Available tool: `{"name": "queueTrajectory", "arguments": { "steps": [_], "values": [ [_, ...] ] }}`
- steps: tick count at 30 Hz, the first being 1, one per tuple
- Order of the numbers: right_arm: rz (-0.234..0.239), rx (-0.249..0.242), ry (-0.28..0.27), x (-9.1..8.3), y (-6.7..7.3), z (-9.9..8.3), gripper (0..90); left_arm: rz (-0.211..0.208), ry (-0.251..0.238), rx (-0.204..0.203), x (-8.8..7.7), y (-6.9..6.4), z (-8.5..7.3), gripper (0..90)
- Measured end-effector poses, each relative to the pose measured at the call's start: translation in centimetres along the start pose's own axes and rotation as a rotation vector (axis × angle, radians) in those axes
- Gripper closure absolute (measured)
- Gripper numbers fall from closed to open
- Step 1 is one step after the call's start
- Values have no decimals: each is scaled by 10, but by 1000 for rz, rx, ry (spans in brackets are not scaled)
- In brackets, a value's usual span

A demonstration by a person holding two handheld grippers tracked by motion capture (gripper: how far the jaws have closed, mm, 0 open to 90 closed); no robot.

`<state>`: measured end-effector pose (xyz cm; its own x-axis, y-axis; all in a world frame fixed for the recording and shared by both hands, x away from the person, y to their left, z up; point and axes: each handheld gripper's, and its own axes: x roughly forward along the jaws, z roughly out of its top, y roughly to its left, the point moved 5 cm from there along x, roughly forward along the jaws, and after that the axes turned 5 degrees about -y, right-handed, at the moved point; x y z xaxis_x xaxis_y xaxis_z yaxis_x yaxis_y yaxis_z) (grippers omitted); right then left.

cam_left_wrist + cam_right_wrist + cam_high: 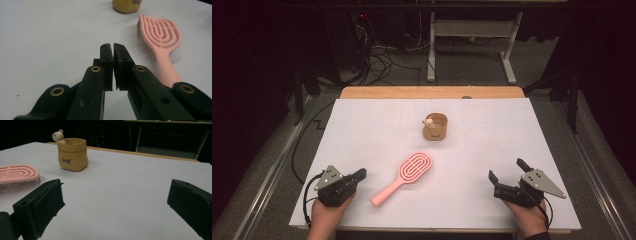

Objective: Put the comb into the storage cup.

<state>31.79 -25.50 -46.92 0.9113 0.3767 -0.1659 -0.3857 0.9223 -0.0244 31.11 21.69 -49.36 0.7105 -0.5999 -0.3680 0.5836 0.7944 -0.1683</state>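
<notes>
A pink hairbrush (pixel 404 178) lies bristles down on the white table, its handle pointing toward the near left. Behind it stands a tan pouch-shaped cup (pixel 435 127) with a small bear figure on its rim. My left gripper (pixel 360 174) rests at the near left, shut with nothing between its jaws, its tips a short way left of the brush handle. In the left gripper view the hairbrush (pixel 160 42) lies just right of the left gripper (pixel 113 46). My right gripper (pixel 507 169) sits at the near right, open and empty, apart from both objects; the cup (pixel 73 154) and hairbrush (pixel 17 176) lie off to its left.
The white sheet covers the table (pixel 362 125), whose wooden edge (pixel 432 92) shows at the back. Beyond it are desk legs (pixel 431 45) and cables on the floor. Metal rails run along both sides of the table.
</notes>
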Motion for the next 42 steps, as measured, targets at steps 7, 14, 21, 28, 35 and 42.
{"name": "queueTrajectory", "arguments": {
  "steps": [7,14,21,28,35,42],
  "values": [
    [-3,0,2,0,-1,-1,8,13,-61,-29,20,1,18,851],
    [-8,4,3,-1,-4,-2,8,-21,-24,10,20,-5,14,769],
    [2,1,3,-2,0,-2,8,-16,-41,16,15,-7,13,583],
    [20,-9,3,2,-1,-1,8,-11,-47,4,16,-6,13,462],
    [23,13,-4,0,-3,-1,4,-6,-46,0,16,-6,13,333],
    [15,15,-1,-2,-2,-2,4,5,-50,8,17,-5,13,198]
  ]
}}
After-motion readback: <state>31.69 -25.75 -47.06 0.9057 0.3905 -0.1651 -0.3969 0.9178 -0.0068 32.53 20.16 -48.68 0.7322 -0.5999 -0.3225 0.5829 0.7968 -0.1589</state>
